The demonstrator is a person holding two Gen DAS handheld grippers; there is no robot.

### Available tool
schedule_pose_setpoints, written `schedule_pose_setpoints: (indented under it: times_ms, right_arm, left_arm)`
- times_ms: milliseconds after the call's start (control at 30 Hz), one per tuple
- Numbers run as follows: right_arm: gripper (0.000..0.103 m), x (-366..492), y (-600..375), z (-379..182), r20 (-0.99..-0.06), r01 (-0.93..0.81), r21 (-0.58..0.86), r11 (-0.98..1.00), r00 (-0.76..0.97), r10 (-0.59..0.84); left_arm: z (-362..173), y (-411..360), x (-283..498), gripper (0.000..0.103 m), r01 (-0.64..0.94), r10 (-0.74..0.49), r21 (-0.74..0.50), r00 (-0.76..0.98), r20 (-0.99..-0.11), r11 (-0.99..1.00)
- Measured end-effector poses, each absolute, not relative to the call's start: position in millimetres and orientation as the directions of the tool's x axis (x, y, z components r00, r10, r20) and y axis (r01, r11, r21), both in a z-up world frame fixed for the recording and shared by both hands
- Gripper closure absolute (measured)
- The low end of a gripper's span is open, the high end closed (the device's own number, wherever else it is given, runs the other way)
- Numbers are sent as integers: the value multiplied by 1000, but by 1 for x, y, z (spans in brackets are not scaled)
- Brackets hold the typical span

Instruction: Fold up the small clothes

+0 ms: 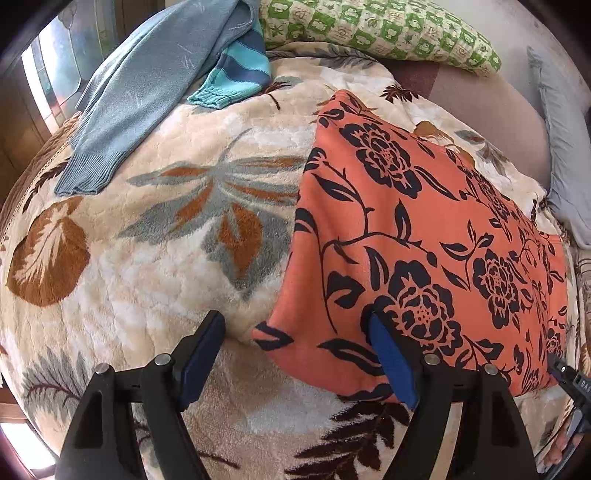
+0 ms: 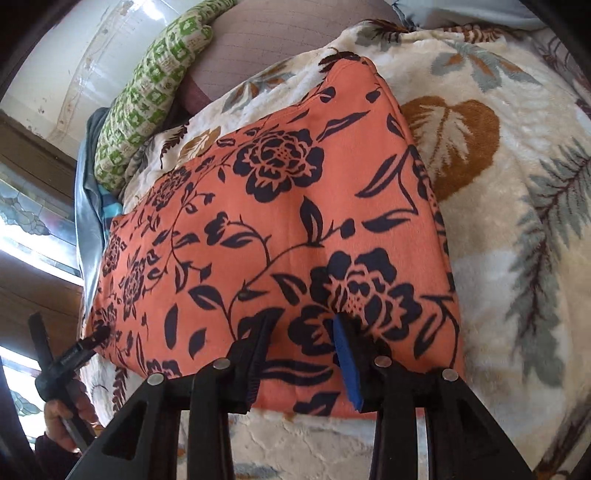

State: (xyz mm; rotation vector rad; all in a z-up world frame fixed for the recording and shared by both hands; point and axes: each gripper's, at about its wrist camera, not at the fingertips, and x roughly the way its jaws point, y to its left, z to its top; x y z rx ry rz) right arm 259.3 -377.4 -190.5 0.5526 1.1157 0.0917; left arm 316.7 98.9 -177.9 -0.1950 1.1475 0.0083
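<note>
An orange garment with a black flower print lies folded flat on a cream leaf-patterned blanket. It also fills the right wrist view. My left gripper is open over the garment's near left corner, one finger on the blanket and one over the cloth. My right gripper is open above the garment's near edge, with nothing between its fingers. The right gripper's tip shows at the far right of the left wrist view, and the left gripper's tip shows at the lower left of the right wrist view.
A grey-blue sweater and a blue striped knit garment lie at the blanket's far left. A green patterned pillow lies at the back. A grey pillow lies at the right. A window is at the left.
</note>
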Motion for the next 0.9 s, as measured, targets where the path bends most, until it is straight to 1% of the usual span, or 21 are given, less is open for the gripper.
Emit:
schedule_pose_setpoints:
  times_ms: [67,200,333,400,467,600,800,900]
  right_arm:
    - [63,252,-376,-192,-832,196,454,869,442,335]
    - [63,238,-375,-192,-837,196,444,874,439,326]
    - [63,229,-375,-187,-837,217,446,869,445,318]
    - [62,225,-374,-179,-819,217,469,856,468,330]
    - [61,222,-366,-167,-783,158,501,851,501,368]
    - [61,226,-340,-151,-741,59,517,854,529,413]
    - [61,240,-306,-151,-739,-1,506,863,516,434]
    - [61,252,-294,-162,-760,-8,489,872,487,430]
  left_arm:
    - [-173,106,310,24,-140,-112,-186,424,-899,972]
    - [-164,110,291,24,-137,-195,-280,439,-877,950]
    - [-156,113,263,24,-151,-325,-437,468,-822,887]
    - [-157,112,252,24,-152,-369,-485,470,-802,861]
    - [-158,107,247,24,-153,-395,-512,466,-792,845]
    - [-164,97,254,24,-185,-398,-528,469,-789,829]
    - [-169,97,277,24,-242,-367,-534,502,-783,810]
    - [-171,96,283,24,-251,-353,-534,521,-777,807]
